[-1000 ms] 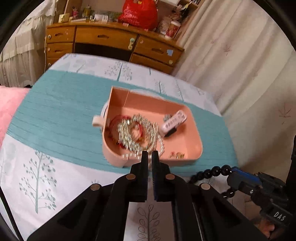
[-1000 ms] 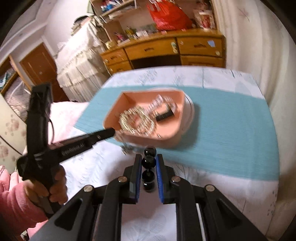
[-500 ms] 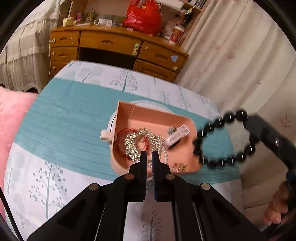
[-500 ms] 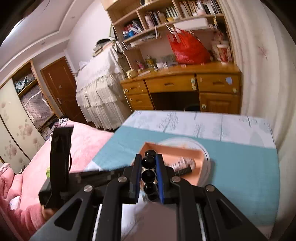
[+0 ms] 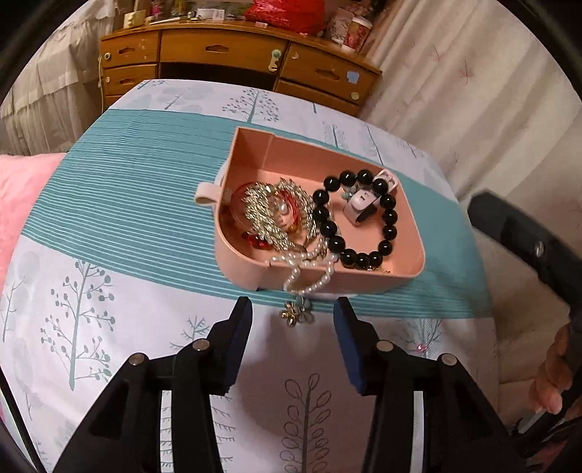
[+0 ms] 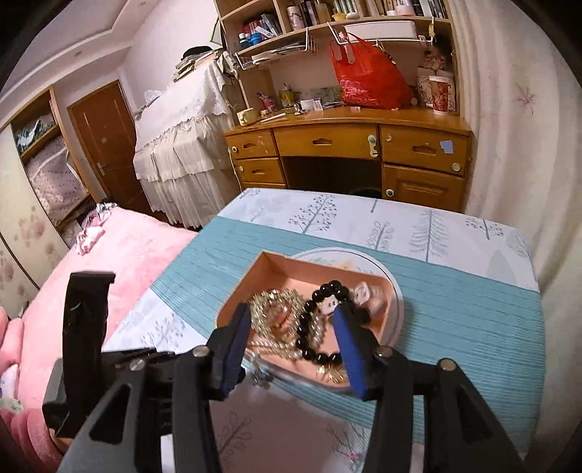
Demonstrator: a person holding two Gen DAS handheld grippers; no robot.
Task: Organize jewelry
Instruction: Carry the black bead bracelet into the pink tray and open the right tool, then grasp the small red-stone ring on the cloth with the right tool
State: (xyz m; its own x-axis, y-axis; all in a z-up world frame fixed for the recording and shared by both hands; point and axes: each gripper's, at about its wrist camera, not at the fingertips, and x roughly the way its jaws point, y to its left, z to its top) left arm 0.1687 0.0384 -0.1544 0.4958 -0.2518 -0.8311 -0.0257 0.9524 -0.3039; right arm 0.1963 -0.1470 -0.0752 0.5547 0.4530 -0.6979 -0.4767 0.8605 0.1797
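Pearl necklace (image 5: pixel 309 271) spills over the pink tray's (image 5: pixel 411 233) near wall toward my left hand-held gripper (image 5: pixel 293 316), just opened and empty, nearer than my right hand-held gripper (image 6: pixel 294 327), equally open and empty.

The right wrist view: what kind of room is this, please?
Most likely a bedroom at home: a wooden desk under crowded bookshelves, a pink blanket, and a wardrobe holding folded bedding.
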